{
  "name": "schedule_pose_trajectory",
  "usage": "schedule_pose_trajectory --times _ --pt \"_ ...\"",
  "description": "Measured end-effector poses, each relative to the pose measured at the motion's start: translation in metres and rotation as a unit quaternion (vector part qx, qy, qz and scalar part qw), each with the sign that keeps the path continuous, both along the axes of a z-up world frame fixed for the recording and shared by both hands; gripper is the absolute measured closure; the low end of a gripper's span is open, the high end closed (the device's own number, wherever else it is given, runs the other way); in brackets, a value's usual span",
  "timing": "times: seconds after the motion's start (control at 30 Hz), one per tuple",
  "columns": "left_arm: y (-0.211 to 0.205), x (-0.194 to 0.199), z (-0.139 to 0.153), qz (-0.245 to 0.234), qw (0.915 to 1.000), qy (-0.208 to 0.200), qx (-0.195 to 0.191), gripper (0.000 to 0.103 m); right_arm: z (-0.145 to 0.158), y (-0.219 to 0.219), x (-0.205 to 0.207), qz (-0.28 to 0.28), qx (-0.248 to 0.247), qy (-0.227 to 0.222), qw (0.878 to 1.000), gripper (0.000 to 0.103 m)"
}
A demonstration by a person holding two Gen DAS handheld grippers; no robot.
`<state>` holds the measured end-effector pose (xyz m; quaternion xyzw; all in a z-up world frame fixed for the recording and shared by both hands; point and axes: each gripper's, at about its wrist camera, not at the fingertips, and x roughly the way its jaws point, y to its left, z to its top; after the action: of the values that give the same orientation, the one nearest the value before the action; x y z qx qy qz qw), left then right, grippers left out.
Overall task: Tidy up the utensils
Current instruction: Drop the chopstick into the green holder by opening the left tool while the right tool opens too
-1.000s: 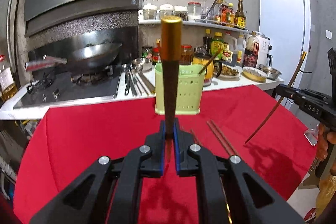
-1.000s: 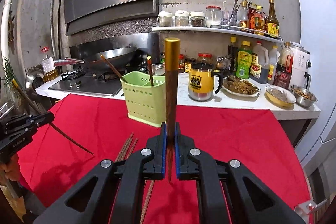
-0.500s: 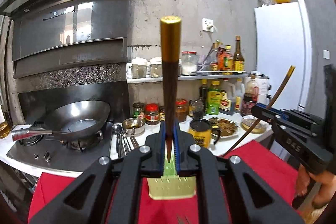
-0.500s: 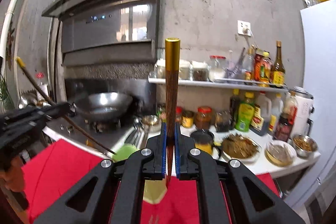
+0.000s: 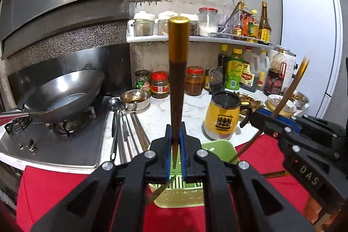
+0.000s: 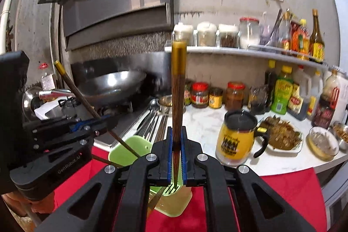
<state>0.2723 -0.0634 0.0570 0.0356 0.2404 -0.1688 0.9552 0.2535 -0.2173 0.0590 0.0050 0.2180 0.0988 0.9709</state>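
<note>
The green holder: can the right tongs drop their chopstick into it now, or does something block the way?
Probably yes. The right tongs hold their chopstick above the green holder, whose top is open. The left chopstick slants into the same opening, so the two sticks might touch.

"DAS" on right gripper (image 5: 264,121) body; "GenRobot.AI" on left gripper (image 6: 108,121) body.

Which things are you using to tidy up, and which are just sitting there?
For the job:
left gripper
right gripper
two chopsticks
green utensil holder

Just lying about:
wok
yellow mug
sauce bottles
fridge
</note>
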Motion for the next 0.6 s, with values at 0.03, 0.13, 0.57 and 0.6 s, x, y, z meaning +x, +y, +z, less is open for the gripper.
schedule_pose_trajectory --times 0.03,0.13,0.57,0.6 --pt "0.002 -0.002 0.003 -0.002 1.0 -0.001 -0.004 0.096 0.001 -0.001 -0.001 0.0 0.002 -0.001 1.0 0.085" --pt "0.009 -0.017 0.022 0.0 0.9998 -0.017 -0.012 0.094 0.014 -0.007 -0.016 -0.009 0.003 -0.021 1.0 0.064" --pt "0.05 -0.144 0.041 0.07 0.9963 -0.047 0.018 0.059 0.035 -0.032 -0.15 -0.03 -0.01 -0.033 0.999 0.059" --pt "0.052 -0.151 0.035 0.072 0.9963 -0.042 0.022 0.059 0.028 -0.031 -0.159 -0.03 -0.013 -0.026 0.999 0.059"
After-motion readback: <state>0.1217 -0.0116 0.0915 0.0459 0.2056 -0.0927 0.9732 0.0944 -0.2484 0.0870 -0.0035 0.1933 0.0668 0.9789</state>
